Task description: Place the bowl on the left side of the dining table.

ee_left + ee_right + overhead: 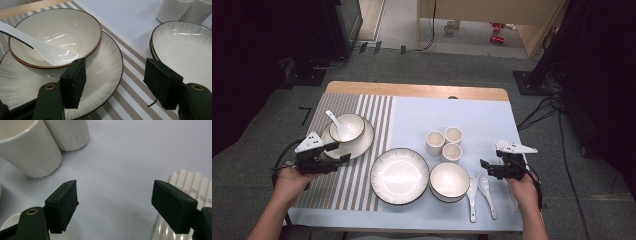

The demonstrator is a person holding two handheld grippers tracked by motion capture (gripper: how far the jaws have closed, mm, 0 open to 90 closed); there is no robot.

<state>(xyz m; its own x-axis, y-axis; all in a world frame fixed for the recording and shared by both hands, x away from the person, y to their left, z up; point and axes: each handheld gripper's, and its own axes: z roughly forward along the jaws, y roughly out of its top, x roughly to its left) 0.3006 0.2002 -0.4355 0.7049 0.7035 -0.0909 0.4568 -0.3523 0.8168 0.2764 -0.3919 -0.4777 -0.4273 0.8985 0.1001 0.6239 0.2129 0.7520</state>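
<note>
Left claw [115, 85], held wide and empty, is seen just beside the plate [110, 67] bearing the bowl [75, 27] and spoon [37, 47], a stacked place setting on the worktop's [482, 115] striped mat [377, 110]. Right claw [115, 205], likewise wide, is parked well apart from that plate, probably idle.

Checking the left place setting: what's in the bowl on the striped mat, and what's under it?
A white spoon lies in the bowl, handle over the rim. The bowl sits on a dark-rimmed plate; the plate's middle is covered by the bowl.
</note>
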